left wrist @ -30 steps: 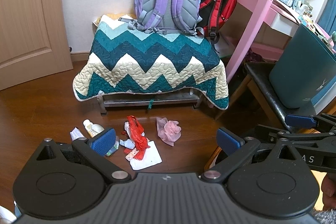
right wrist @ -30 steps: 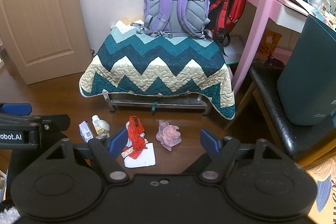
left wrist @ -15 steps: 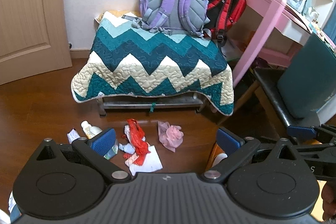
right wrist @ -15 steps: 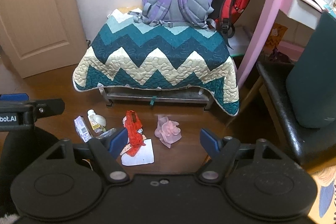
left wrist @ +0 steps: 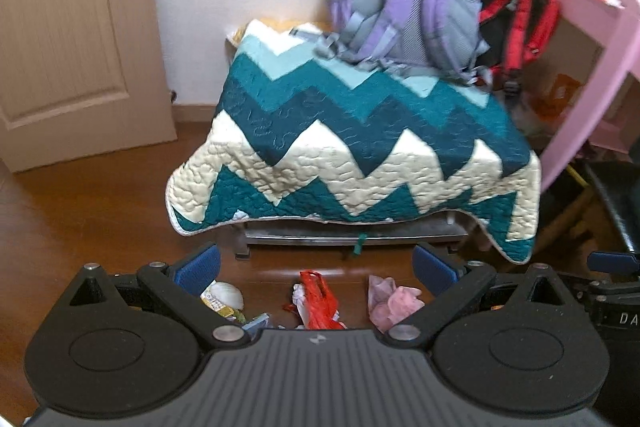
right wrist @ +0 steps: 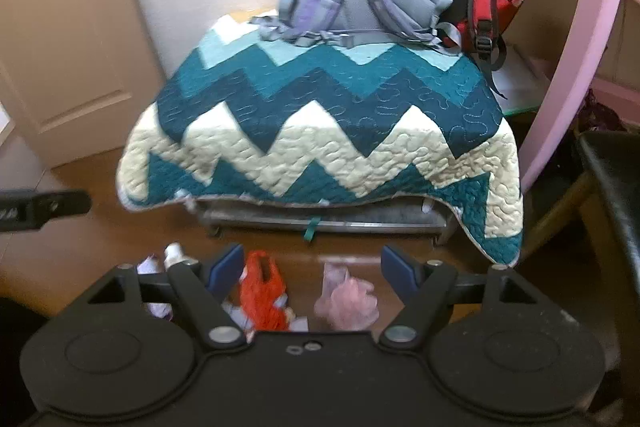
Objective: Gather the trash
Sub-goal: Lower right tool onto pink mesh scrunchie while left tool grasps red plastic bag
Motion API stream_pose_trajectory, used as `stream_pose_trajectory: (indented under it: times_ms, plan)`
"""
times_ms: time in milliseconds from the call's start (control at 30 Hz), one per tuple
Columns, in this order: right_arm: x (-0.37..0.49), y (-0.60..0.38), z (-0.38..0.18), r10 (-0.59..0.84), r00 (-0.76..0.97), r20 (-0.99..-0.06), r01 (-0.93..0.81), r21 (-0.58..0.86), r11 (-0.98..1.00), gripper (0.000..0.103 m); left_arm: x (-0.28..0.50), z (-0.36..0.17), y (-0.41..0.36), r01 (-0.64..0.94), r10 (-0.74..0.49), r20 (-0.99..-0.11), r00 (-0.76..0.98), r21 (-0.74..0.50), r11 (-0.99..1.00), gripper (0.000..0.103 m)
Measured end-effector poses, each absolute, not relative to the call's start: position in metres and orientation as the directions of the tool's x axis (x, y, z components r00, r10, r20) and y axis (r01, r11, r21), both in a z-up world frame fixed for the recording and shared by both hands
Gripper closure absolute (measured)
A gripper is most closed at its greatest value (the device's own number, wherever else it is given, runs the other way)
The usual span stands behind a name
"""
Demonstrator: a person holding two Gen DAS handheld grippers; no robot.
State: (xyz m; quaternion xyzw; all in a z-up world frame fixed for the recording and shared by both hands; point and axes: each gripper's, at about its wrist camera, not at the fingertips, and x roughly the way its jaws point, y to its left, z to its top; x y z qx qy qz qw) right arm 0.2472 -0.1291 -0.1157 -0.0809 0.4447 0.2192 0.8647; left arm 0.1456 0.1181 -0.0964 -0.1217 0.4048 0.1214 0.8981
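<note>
This is the approach step, with nothing picked up yet. The left gripper [left wrist: 316, 267] and right gripper [right wrist: 312, 267] both hover with jaws spread and empty. The trash lies on the wooden floor [left wrist: 100, 219] at lower centre of both views: a red bag [left wrist: 318, 297], a pink wad [right wrist: 348, 297] and a small bottle [left wrist: 226, 295]. Next, one gripper must descend over a single piece. Compared with a second ago, both grippers are closer and lower, and the quilt [right wrist: 320, 131] looms larger.
</note>
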Motion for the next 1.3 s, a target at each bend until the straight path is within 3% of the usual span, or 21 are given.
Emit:
stream_pose_trajectory:
  times_ms: [567,1067,1300]
  plan:
    - [0.369,-0.121,-0.338,0.208,0.254,-0.944,-0.382,0.100,0.919,0.028,0.263,-0.273,0.149,-0.412,-0.019,-0.901,0.433,-0.217,0.885,0.000]
    - [0.404,-0.122,-0.492,0.127,0.094,-0.987,-0.291,0.095,0.952,0.028,0.318,-0.463,0.125,-0.392,-0.038,-0.978,0.203,-0.117,0.913,0.001]
    - [0.403,-0.115,-0.519,0.103,0.062,-0.993,-0.280,0.082,0.956,0.031,0.311,-0.505,0.123,-0.407,-0.088,-0.989,0.118,-0.129,0.904,0.022]
